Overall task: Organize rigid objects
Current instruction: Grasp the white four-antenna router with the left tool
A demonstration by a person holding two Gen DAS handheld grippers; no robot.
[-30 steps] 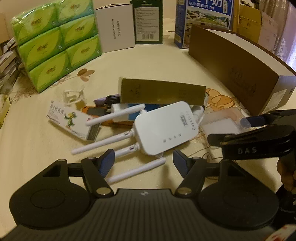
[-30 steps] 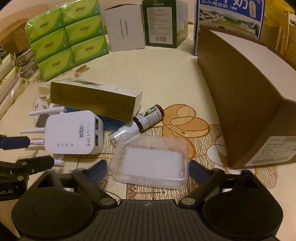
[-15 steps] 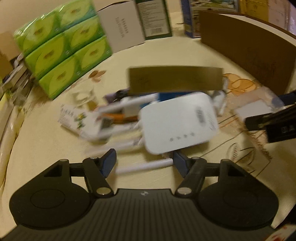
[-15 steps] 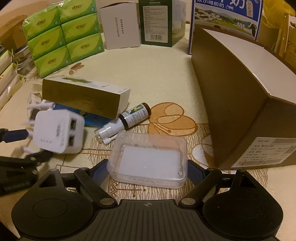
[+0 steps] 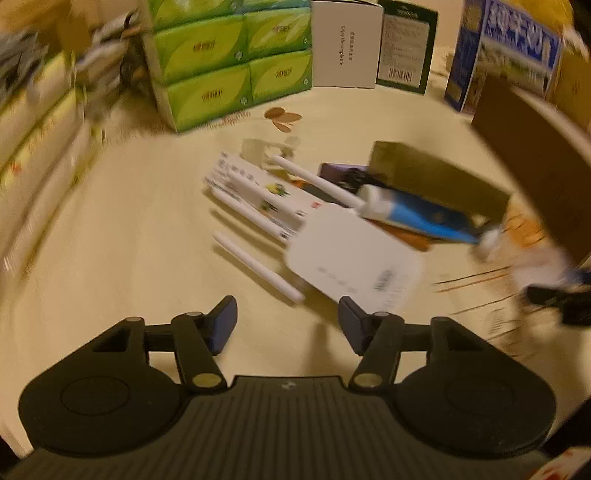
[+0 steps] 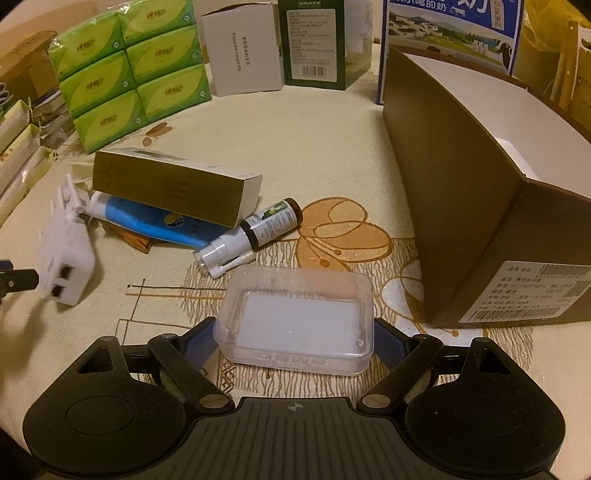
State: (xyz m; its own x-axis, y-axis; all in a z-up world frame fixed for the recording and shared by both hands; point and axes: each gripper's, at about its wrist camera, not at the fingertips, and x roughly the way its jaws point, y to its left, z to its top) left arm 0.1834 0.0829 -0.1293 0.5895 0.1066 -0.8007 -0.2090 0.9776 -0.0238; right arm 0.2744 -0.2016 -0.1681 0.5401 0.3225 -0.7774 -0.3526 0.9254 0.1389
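A white router (image 5: 354,266) with several antennas lies just beyond my left gripper (image 5: 288,325). The jaws are closing with nothing between the pads, and this view is blurred. In the right wrist view the router (image 6: 66,258) is tipped with its ports facing the camera, and a left gripper finger (image 6: 18,278) is beside it. My right gripper (image 6: 293,343) is open with a clear plastic box (image 6: 295,317) between its fingers. A spray bottle (image 6: 255,232), a blue tube (image 6: 155,219) and a gold carton (image 6: 173,184) lie behind.
A big brown open box (image 6: 461,184) stands at the right. Green tissue packs (image 6: 129,62), a white box (image 6: 240,48), a dark green box (image 6: 314,40) and a blue milk carton (image 6: 450,26) line the back. A white medicine box (image 5: 255,192) lies under the antennas.
The router has shifted left and tipped up, uncovering the blue tube. My left gripper swung left and its jaws narrowed. The clear box now sits between my right fingers.
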